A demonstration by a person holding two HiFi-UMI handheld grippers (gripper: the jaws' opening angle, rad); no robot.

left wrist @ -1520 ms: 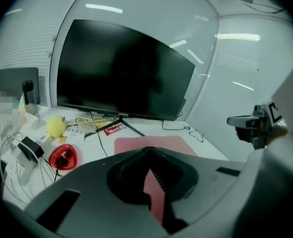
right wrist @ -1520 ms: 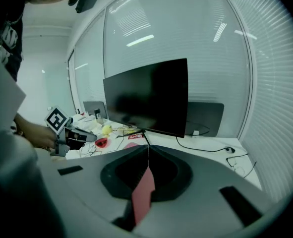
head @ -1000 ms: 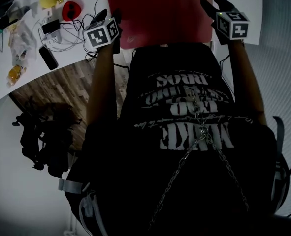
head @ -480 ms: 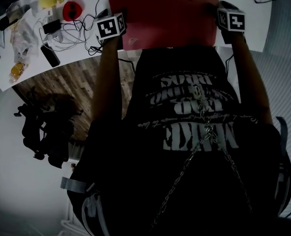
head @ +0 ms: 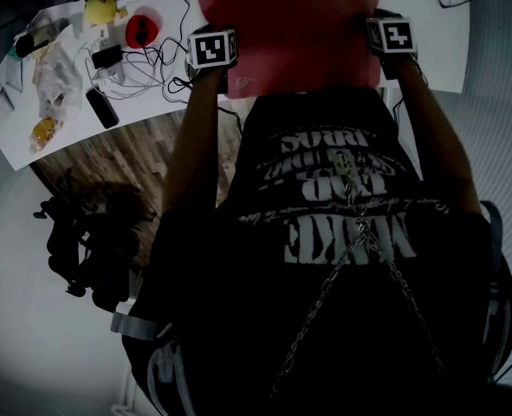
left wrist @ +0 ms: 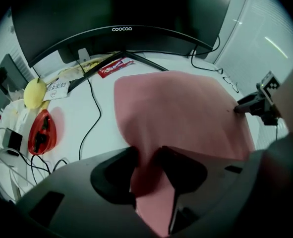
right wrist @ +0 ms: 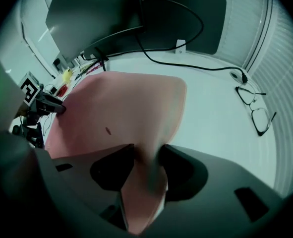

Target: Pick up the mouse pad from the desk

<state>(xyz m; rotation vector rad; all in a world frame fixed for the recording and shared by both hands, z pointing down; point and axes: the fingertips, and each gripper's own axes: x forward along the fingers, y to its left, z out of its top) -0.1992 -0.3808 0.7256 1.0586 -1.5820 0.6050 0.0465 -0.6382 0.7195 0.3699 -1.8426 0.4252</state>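
The red mouse pad (head: 286,24) lies on the white desk (head: 420,59), its near edge hanging past the desk's front. My left gripper (head: 221,74) points steeply down at the pad's near left corner, and my right gripper (head: 379,63) at the near right corner. In the left gripper view the jaws (left wrist: 146,157) are closing and pinch a fold of the pad (left wrist: 181,113). The right gripper view has the jaws (right wrist: 146,157) closing the same way on the pad (right wrist: 121,108). Each gripper shows in the other's view, the right gripper (left wrist: 258,103) and the left gripper (right wrist: 42,105).
A curved monitor (left wrist: 121,14) stands behind the pad. To the left lie a red device (head: 143,31), a yellow fruit (head: 101,9), a black phone (head: 102,108) and tangled cables (head: 143,63). Glasses (right wrist: 255,108) rest at the right. Wooden floor (head: 108,150) lies beyond the desk's edge.
Both grippers have tipped downward and sunk onto the pad's near corners. Their fingers stood spread beside the pad before; now they pinch it, and the near edge bulges.
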